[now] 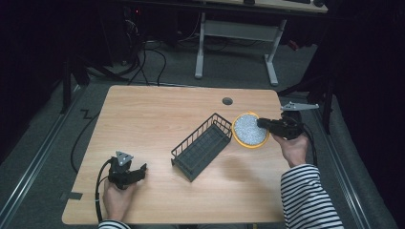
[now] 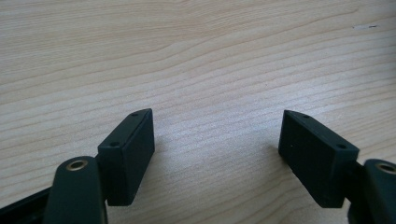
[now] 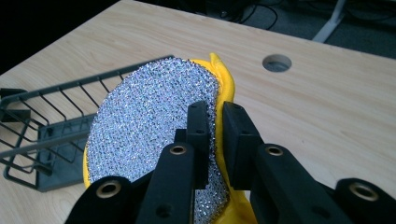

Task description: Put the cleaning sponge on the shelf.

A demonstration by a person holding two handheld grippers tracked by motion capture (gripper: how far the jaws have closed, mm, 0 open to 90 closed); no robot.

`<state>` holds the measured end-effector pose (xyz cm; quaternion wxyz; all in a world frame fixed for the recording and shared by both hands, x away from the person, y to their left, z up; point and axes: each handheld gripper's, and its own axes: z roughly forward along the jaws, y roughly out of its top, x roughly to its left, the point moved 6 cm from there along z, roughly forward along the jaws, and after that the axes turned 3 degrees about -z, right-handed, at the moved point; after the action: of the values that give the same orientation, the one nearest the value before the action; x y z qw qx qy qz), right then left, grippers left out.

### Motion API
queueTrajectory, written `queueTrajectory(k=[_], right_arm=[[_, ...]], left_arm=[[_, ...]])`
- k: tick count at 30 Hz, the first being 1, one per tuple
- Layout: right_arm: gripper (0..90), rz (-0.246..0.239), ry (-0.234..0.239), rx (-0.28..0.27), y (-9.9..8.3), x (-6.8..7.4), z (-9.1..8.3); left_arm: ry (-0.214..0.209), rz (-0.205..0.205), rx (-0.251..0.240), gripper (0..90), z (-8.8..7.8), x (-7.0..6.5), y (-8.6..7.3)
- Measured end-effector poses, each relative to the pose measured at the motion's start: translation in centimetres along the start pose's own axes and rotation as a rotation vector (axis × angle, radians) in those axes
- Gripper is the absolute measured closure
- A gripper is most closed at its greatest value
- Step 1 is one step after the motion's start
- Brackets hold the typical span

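Over the table (image 1: 157, 114), right gripper (image 3: 215, 122) fingers pinch the scrubber (image 3: 149, 126) edge-on, likely bound for the basket (image 1: 203, 145); left gripper (image 2: 217, 140) fingers idle open

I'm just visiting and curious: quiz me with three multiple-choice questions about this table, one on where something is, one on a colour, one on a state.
1. Where is the wire basket?
A. middle of the table
B. on the floor
C. in a hand

2. What colour edges the silver sponge?
A. red
B. yellow
C. green

3. How are the left gripper jaws?
A. shut on the sponge
B. shut on the basket
C. open, nothing between

Answers: 1 A, the high view shows it mid-table. 2 B, a yellow rim shows. 3 C, bare wood lies between them.
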<state>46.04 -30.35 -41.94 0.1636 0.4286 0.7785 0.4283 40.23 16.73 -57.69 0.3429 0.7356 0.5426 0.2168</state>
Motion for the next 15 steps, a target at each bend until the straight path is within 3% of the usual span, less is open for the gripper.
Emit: queueTrajectory(k=[6,15], right_arm=[[82.2,-0.030,0.029,0.003,2.0,1.2,1.9],[82.1,-0.025,0.080,-0.009,3.8,2.4,5.0]], left_arm=[[-0.001,0.000,0.000,27.4,0.0,0.0,0.0],[-0.001,0.000,0.001,27.4,0.0,0.0,0.0]])
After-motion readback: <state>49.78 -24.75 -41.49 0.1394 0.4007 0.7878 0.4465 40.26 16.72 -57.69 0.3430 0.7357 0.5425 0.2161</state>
